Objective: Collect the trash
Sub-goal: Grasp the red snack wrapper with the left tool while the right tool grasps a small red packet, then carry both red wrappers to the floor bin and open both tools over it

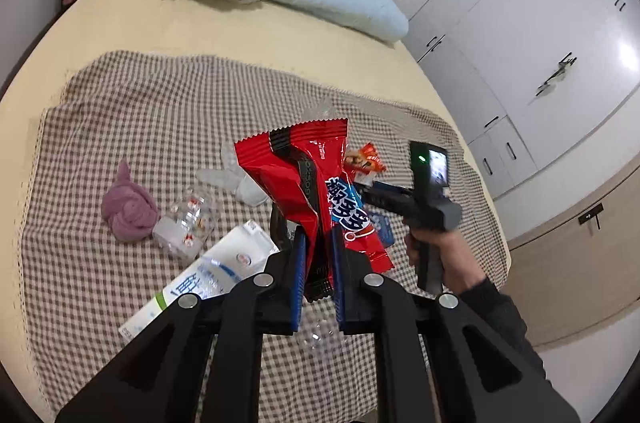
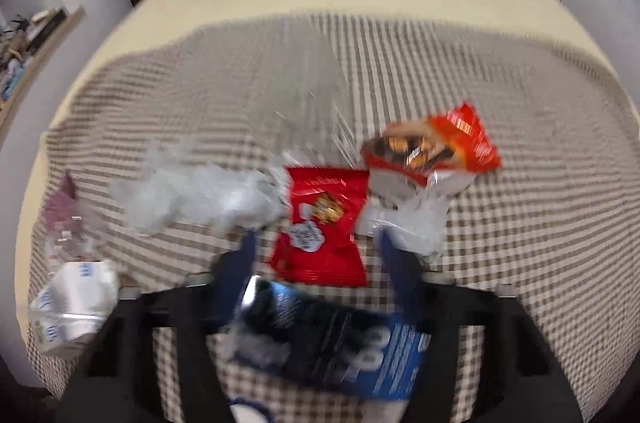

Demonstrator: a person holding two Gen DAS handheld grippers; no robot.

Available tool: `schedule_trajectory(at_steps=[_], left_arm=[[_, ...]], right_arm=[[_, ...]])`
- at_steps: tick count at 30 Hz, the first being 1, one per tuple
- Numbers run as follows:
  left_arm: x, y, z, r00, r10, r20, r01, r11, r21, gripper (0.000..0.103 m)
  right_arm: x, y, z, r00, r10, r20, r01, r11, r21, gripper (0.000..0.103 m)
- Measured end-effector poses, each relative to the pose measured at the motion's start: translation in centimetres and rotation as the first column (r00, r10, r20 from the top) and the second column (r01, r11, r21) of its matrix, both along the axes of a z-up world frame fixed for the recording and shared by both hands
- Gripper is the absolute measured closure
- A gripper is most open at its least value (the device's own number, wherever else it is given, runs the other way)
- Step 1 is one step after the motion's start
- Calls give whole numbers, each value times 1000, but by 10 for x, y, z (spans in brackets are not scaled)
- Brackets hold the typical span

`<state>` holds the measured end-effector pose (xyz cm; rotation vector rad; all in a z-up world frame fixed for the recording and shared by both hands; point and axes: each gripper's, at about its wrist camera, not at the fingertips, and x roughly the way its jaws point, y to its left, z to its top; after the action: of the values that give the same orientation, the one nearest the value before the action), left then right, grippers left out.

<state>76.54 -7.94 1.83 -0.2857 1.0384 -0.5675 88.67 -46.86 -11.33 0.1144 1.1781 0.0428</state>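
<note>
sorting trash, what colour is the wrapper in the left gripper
Red wrapper, clearest in the left wrist view.

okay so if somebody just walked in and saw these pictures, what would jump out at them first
Probably the big red snack bag, pinched upright between the left gripper's blue fingers, above the checkered cloth. Next, the litter on that cloth: a small red packet ahead of the open right gripper, a blue wrapper below it, and a white carton at left.

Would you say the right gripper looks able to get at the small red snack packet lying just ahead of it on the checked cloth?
Probably yes: the right gripper is open and the small red snack packet lies flat between its fingers with nothing on top, though the view is blurred.
</note>
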Motion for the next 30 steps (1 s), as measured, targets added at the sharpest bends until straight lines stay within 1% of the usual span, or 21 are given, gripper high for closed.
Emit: schedule_trajectory(at_steps=[2,4,6,7,9,11,14,16,17,18,21,22,24,27,30], left_arm=[[2,-2,-6,1000,-3,-12,3,1000,21,93],[6,-8,-12,1000,-9,-23,10,999,51,93],[11,-13,-18,999,-13,-32,15,997,70,93],[15,-15,-19,999,-17,-38,19,997,75,93],[20,-19,-22,999,-21,-36,24,996,84,93],[22,-21,-21,999,-19,-29,22,996,85,93],[23,-27,-22,999,-15,-41,18,997,73,93],[20,-32,-17,999,-17,-43,20,998,68,93],[15,-35,-11,999,-19,-29,21,997,70,93],[10,-37,-5,1000,-20,-19,21,997,69,93],[-12,-40,21,999,-37,26,36,998,54,93],[-22,-41,31,998,-42,45,40,998,52,93],[-37,-43,44,996,-55,66,52,997,48,93],[-61,-48,61,993,-74,92,70,996,48,93],[-88,-54,71,987,-101,123,96,994,48,93]], right_arm=[[7,-3,-18,999,0,-39,1,999,33,64],[13,-5,-34,998,-5,-64,7,1000,22,68],[17,-8,-48,995,-15,-103,20,999,42,80],[17,-10,-54,993,-21,-115,27,998,57,91],[13,-10,-50,995,-23,-98,31,997,77,92],[3,-7,-29,999,0,-37,4,995,102,93],[-12,-11,7,999,-13,31,10,996,86,93],[-27,-15,42,996,-22,85,16,997,77,93],[-35,-16,60,994,-21,110,13,997,75,93],[-37,-19,68,992,-16,124,7,998,70,93],[-58,-17,111,986,11,167,-18,999,38,93],[-61,-17,120,985,14,175,-21,999,37,93],[-78,-23,136,981,13,192,-26,997,66,93],[-110,-25,157,976,17,217,-38,995,91,93],[-150,-21,163,976,45,214,-73,989,125,93]])
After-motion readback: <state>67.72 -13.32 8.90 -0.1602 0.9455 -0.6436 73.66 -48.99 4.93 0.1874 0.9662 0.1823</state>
